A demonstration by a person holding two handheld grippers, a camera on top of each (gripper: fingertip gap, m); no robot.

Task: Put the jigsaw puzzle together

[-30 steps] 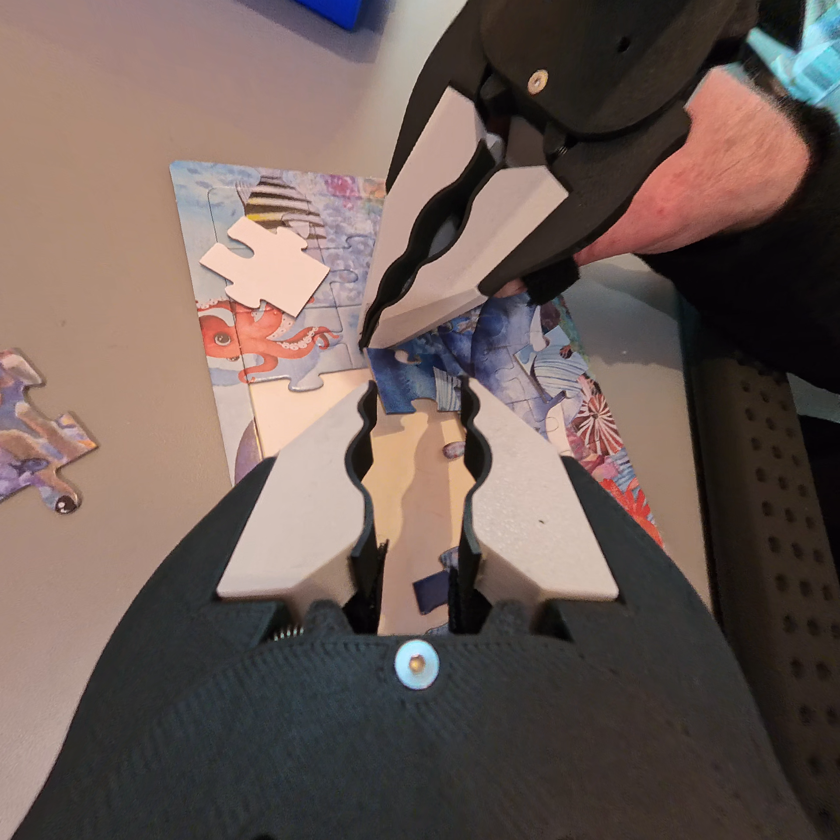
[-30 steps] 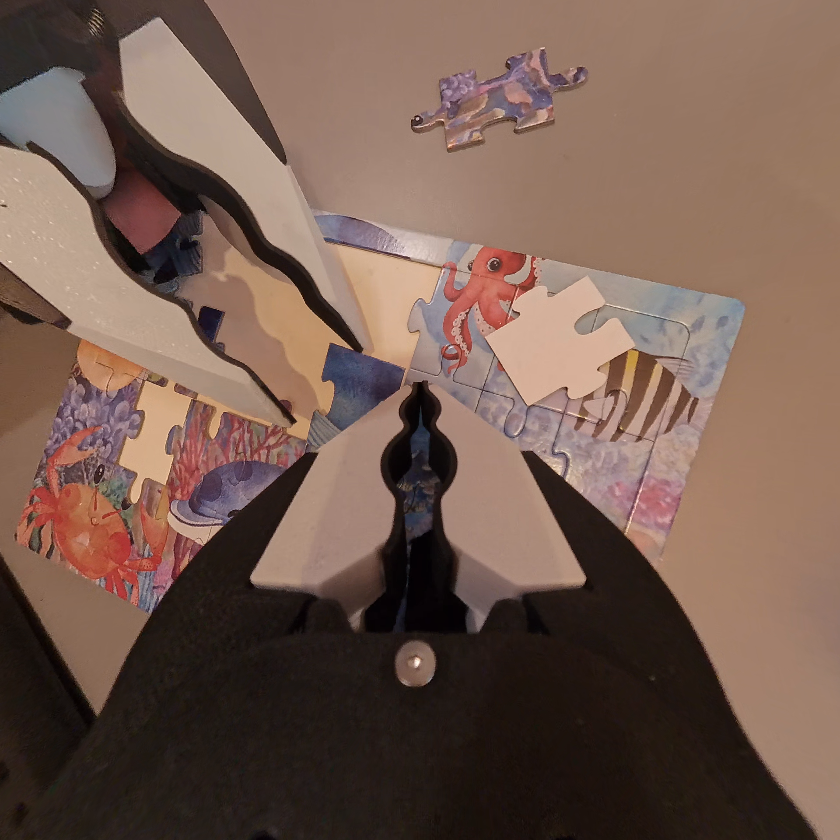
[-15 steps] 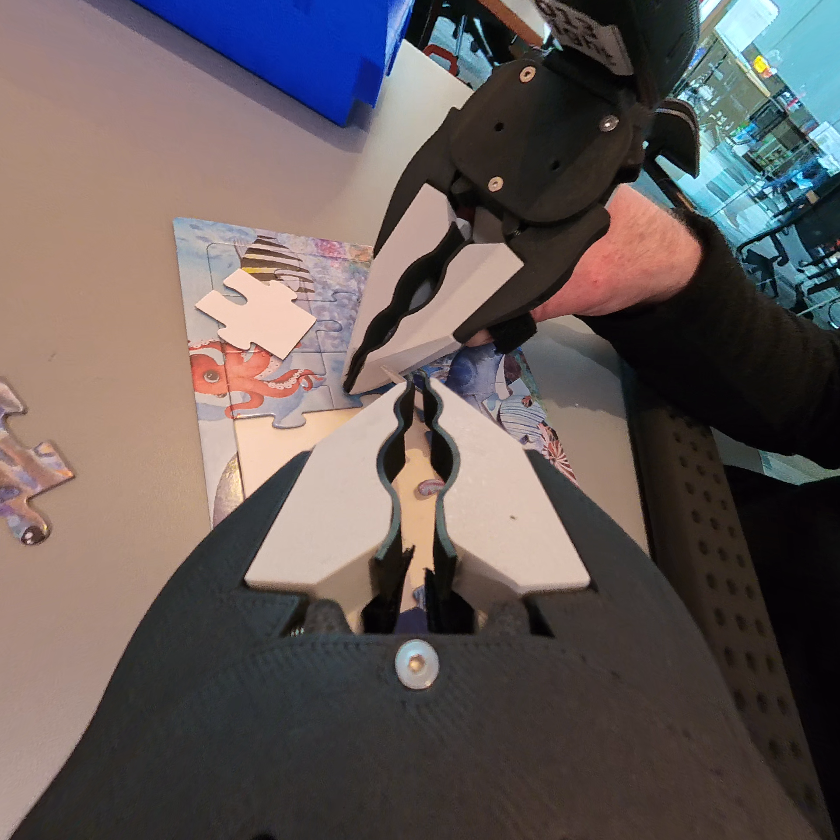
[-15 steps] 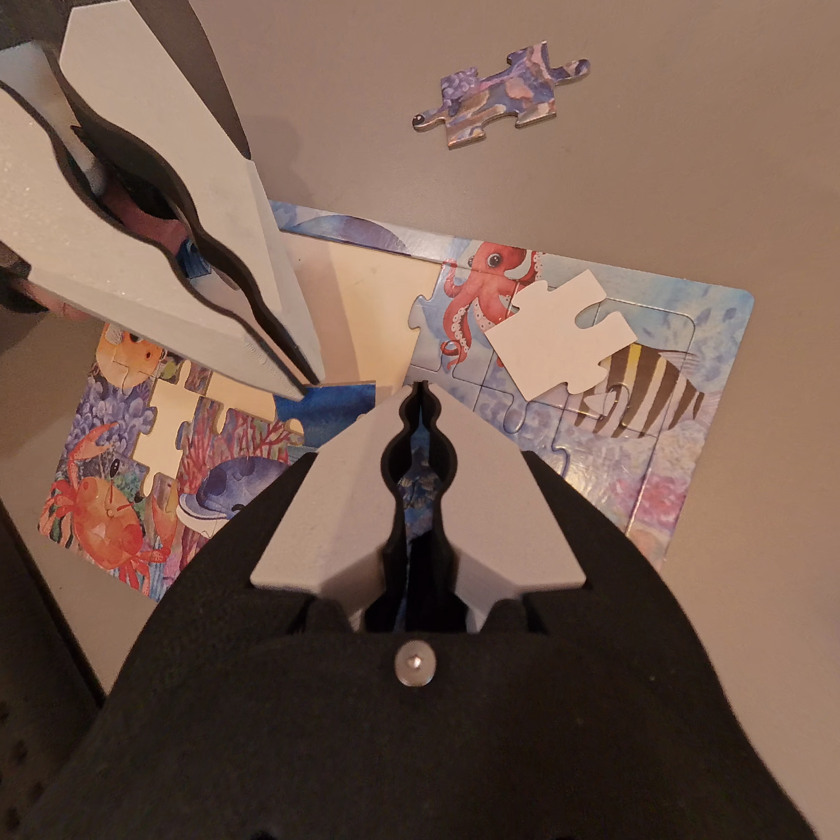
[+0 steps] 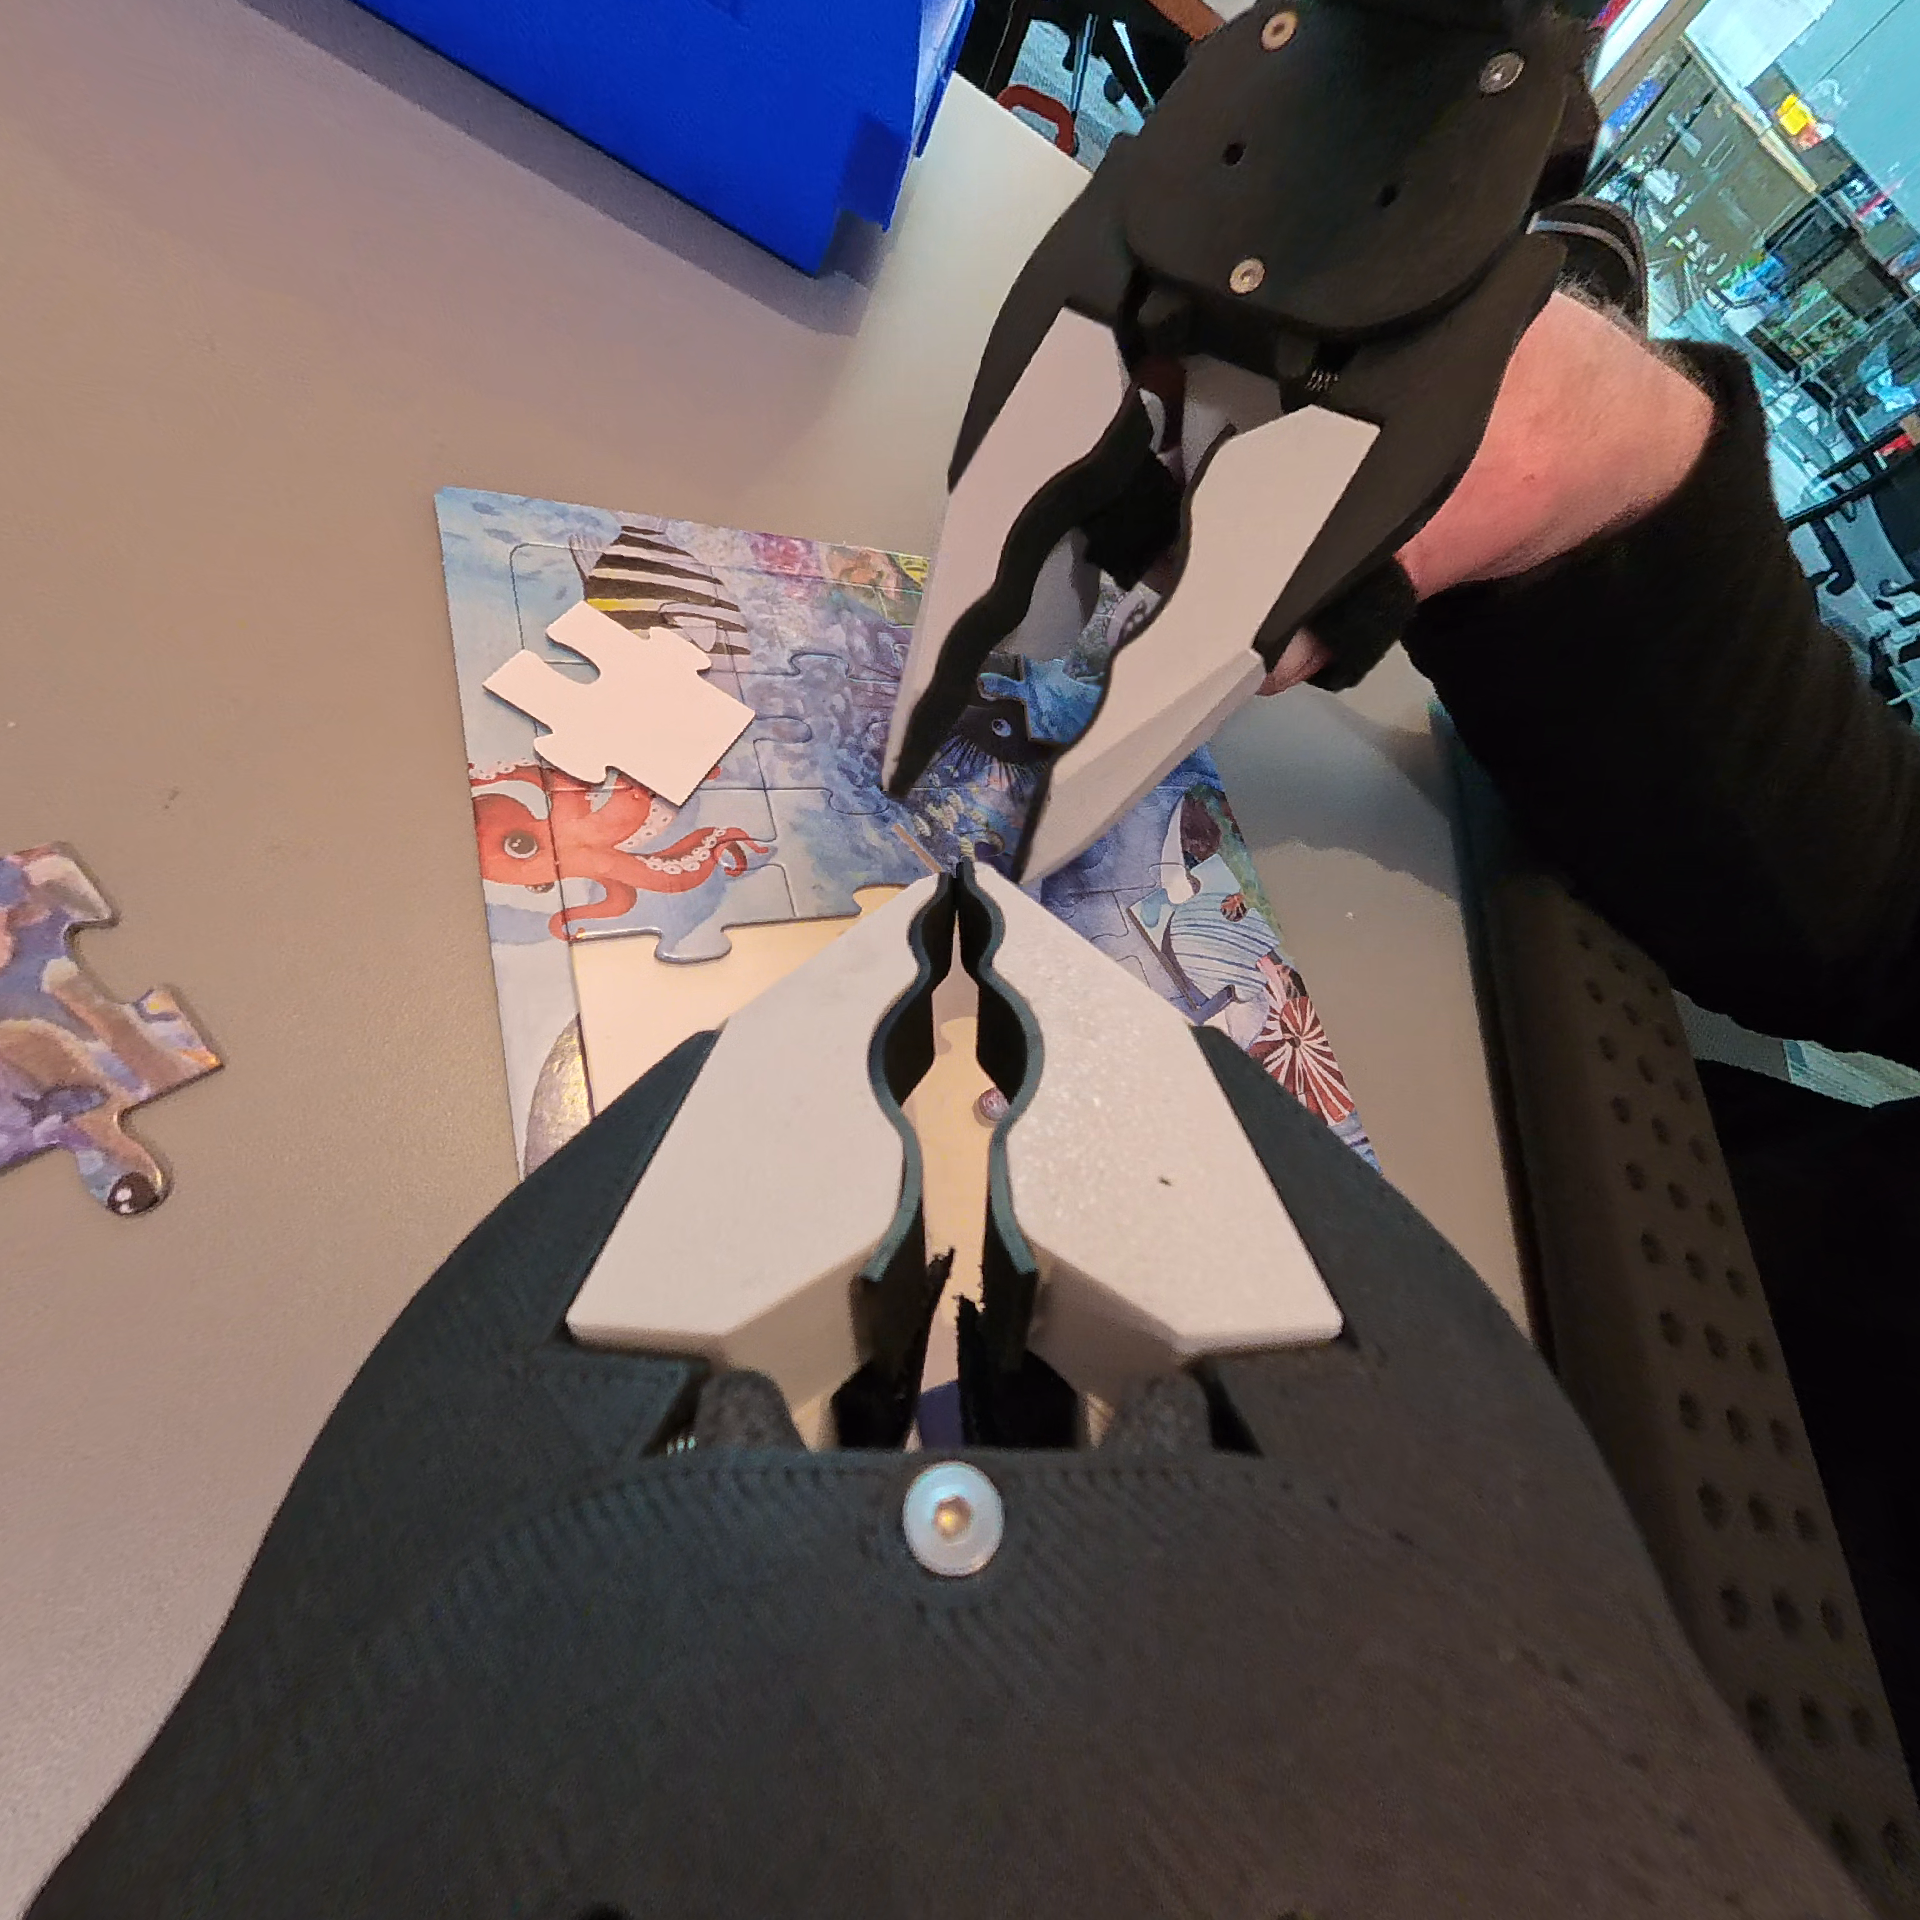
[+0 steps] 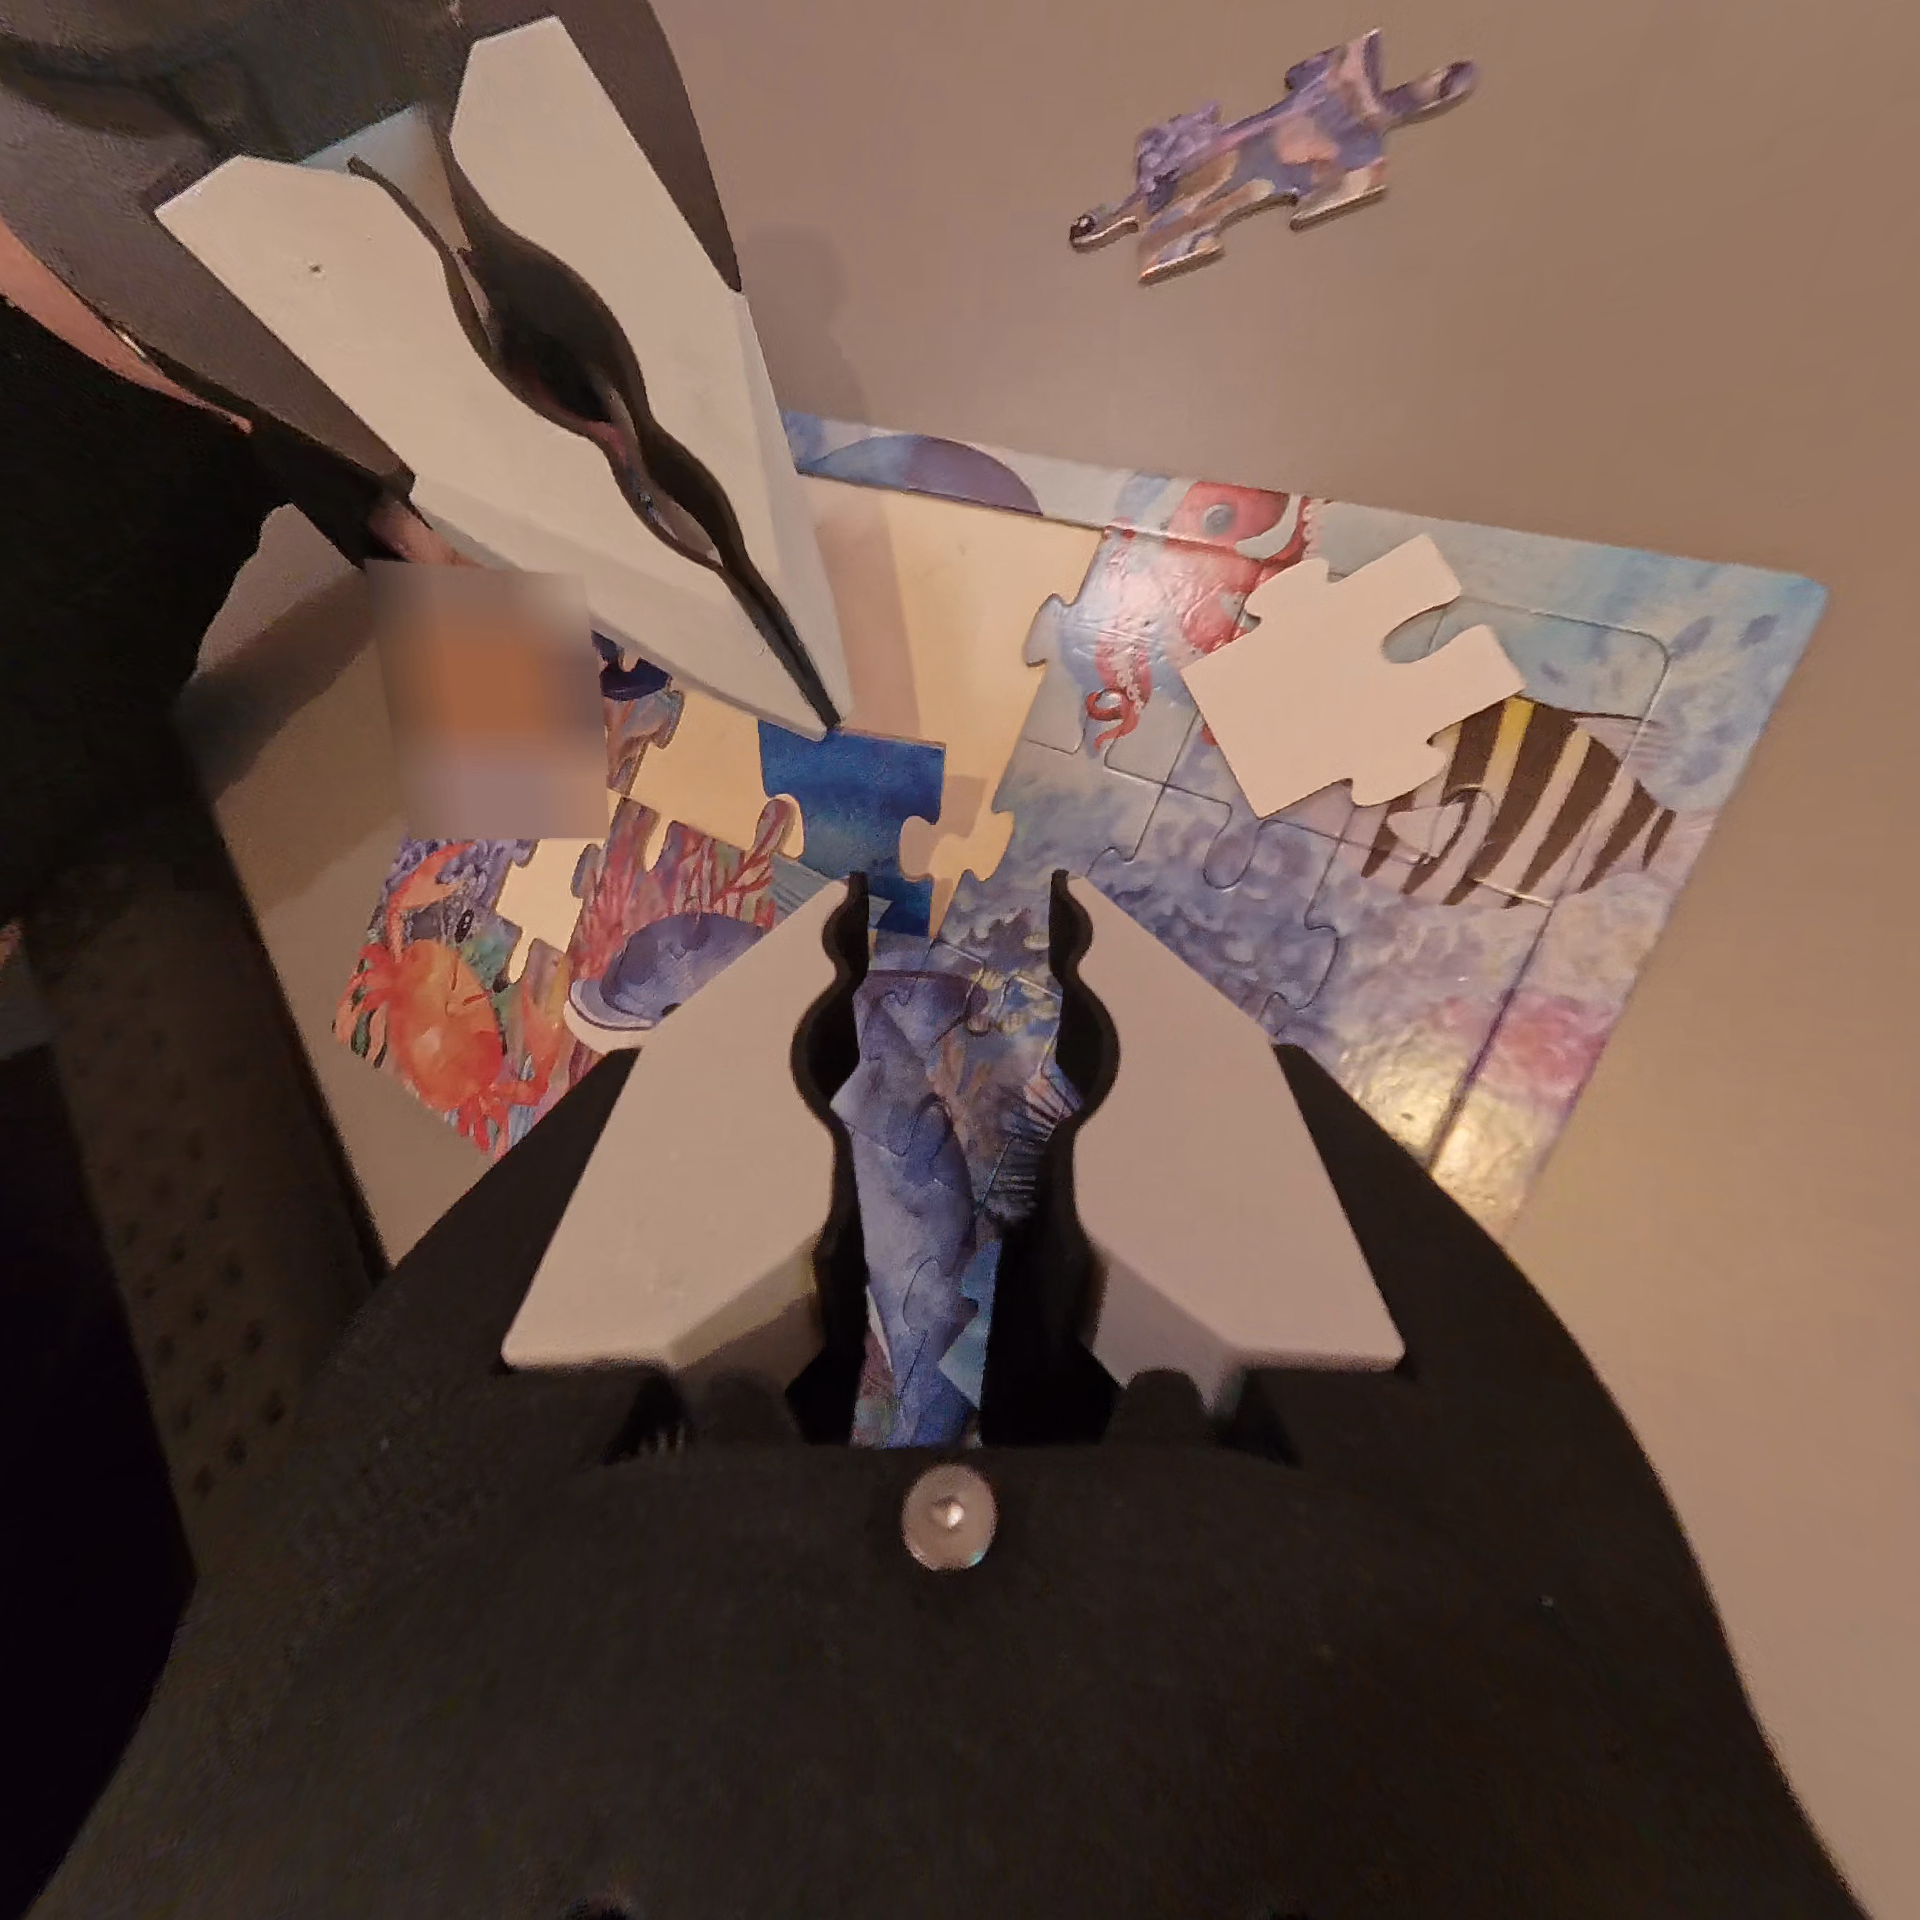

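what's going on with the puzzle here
A person holds a gripper in each hand over a partly built sea-themed jigsaw puzzle on a grey table. The right gripper is open above the board; the left gripper is shut, apparently empty. One white face-down piece lies on the finished part, and a purple piece sits off the board.

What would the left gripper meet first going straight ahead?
Most likely the blue puzzle piece, just beyond the tips of the left gripper; the right gripper is close beside, depth unclear.

Half-assembled sea-creature jigsaw puzzle (image 6: 1403, 987) on table
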